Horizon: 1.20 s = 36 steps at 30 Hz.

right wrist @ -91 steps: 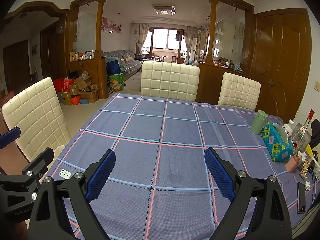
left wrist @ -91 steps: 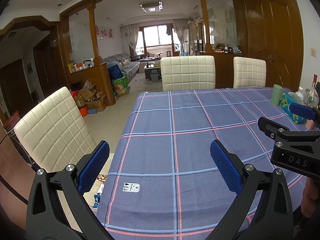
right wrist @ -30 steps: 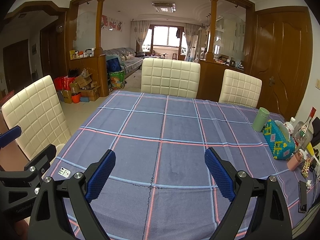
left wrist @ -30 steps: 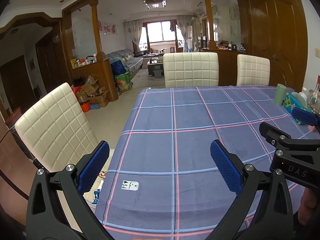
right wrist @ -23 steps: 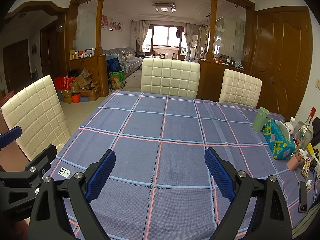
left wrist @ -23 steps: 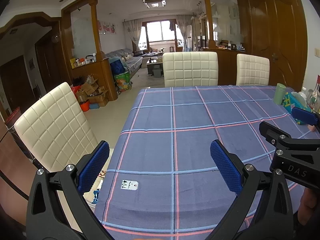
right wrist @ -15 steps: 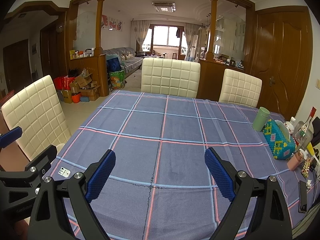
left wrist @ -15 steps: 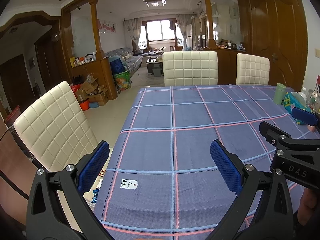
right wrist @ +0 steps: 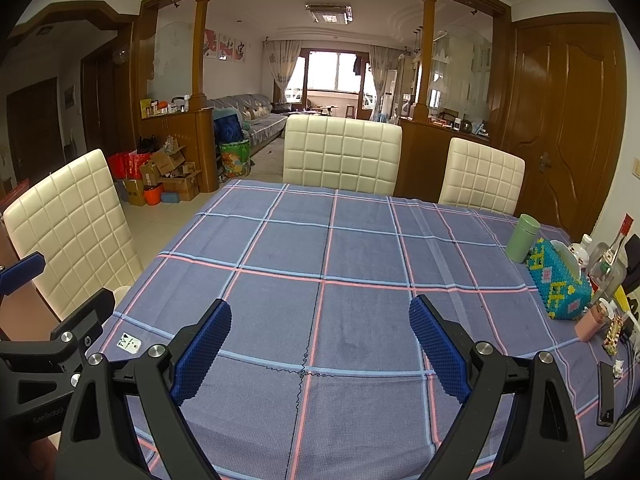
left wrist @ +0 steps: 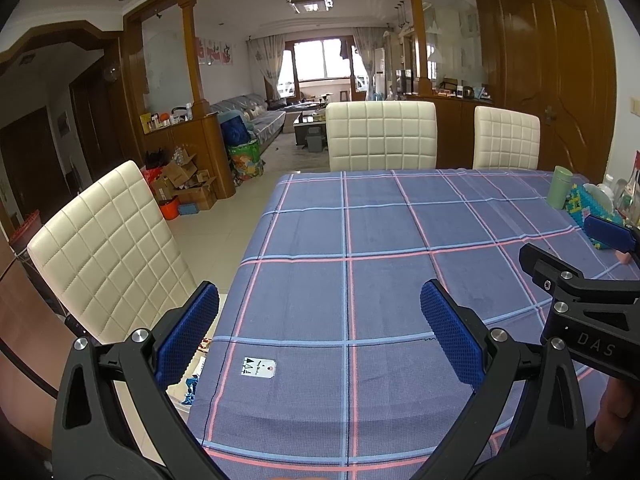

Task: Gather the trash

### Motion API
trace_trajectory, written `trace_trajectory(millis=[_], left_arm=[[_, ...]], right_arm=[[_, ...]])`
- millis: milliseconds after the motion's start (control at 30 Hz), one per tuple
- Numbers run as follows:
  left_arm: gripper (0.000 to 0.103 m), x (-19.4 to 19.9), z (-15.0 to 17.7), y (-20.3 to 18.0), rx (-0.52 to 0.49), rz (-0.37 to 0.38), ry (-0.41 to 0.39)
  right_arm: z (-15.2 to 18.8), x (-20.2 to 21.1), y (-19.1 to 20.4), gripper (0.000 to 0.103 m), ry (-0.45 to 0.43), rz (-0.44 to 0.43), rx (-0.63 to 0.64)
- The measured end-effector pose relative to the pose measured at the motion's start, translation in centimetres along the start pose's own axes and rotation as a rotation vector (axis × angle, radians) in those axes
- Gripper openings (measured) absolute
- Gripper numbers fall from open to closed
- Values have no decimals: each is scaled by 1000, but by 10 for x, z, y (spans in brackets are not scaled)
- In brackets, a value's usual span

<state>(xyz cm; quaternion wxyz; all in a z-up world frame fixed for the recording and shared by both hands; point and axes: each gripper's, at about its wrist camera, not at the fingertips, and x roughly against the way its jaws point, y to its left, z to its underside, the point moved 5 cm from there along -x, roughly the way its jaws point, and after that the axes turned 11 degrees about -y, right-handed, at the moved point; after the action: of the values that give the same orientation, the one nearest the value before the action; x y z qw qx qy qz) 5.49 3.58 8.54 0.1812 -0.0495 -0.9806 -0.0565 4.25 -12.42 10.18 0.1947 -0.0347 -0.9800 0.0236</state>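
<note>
A small white printed label [left wrist: 258, 367] lies flat on the blue plaid tablecloth [left wrist: 384, 232] near the table's left front corner, also seen as the label [right wrist: 129, 343] in the right wrist view. Blue and white wrappers [left wrist: 191, 385] lie on the seat of the cream chair [left wrist: 108, 248] beside that corner. My left gripper [left wrist: 320, 294] hovers open over the front of the table, the label just below and left of its gap. My right gripper [right wrist: 320, 307] is open over the middle front of the cloth. Nothing is between either pair of fingers.
Along the table's right edge stand a green cup [right wrist: 522, 239], a beaded tissue box [right wrist: 558, 280], bottles [right wrist: 608, 268], a pink container [right wrist: 591, 322] and a dark phone [right wrist: 605, 392]. Two cream chairs [right wrist: 342, 156] stand at the far side. Boxes [right wrist: 160, 184] sit on the floor at left.
The left wrist view has levelled out slightly since three seconds ago. Both grippers stay open and nearly still over the table.
</note>
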Motion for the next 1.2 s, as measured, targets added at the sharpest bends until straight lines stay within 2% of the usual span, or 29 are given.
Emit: trace_trajectory(millis=[1200], left_arm=[[99, 2, -1, 0, 6, 10, 6]], right_arm=[[4, -1, -1, 88, 7, -2, -7]])
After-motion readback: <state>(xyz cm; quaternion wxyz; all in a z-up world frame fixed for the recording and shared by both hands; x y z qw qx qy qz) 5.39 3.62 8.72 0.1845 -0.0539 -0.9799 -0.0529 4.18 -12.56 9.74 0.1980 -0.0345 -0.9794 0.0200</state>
